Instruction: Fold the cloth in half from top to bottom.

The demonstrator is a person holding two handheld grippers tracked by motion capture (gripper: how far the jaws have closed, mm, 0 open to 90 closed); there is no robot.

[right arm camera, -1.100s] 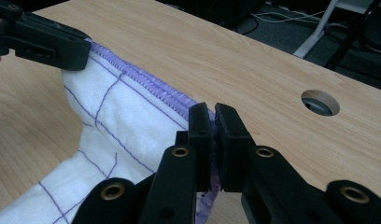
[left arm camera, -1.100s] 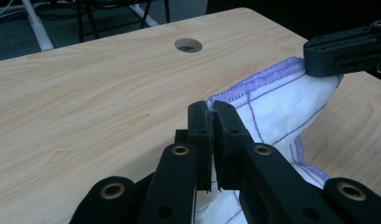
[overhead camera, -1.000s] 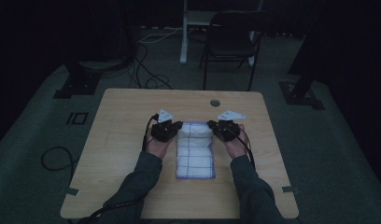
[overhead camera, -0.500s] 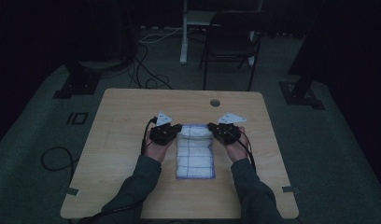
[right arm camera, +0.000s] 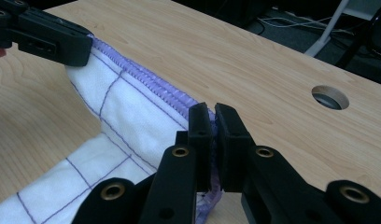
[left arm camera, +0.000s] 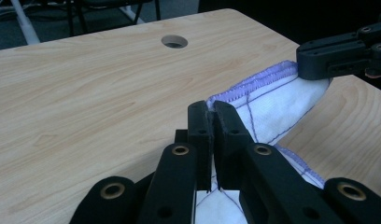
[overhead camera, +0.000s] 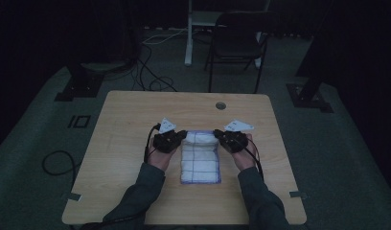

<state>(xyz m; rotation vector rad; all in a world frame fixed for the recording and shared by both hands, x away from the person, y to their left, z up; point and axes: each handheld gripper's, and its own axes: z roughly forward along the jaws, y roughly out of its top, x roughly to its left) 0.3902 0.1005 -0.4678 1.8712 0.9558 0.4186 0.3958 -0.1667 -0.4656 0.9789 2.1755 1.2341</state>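
Observation:
A white cloth (overhead camera: 200,160) with purple grid lines and a purple hem lies at the middle of the wooden table (overhead camera: 126,120). My left gripper (overhead camera: 184,136) is shut on its far left corner. My right gripper (overhead camera: 216,136) is shut on its far right corner. In the left gripper view the jaws (left arm camera: 212,112) pinch the hem, and the cloth (left arm camera: 282,100) rises slightly toward the other gripper (left arm camera: 338,56). In the right gripper view the jaws (right arm camera: 212,114) clamp the purple edge of the cloth (right arm camera: 128,116), with the left gripper (right arm camera: 44,35) holding the opposite corner.
A round cable hole (overhead camera: 220,105) sits near the table's far edge, beyond the cloth. Bare wood lies left and right of the cloth. A dark chair (overhead camera: 236,43), stand bases and floor cables (overhead camera: 150,72) are behind the table.

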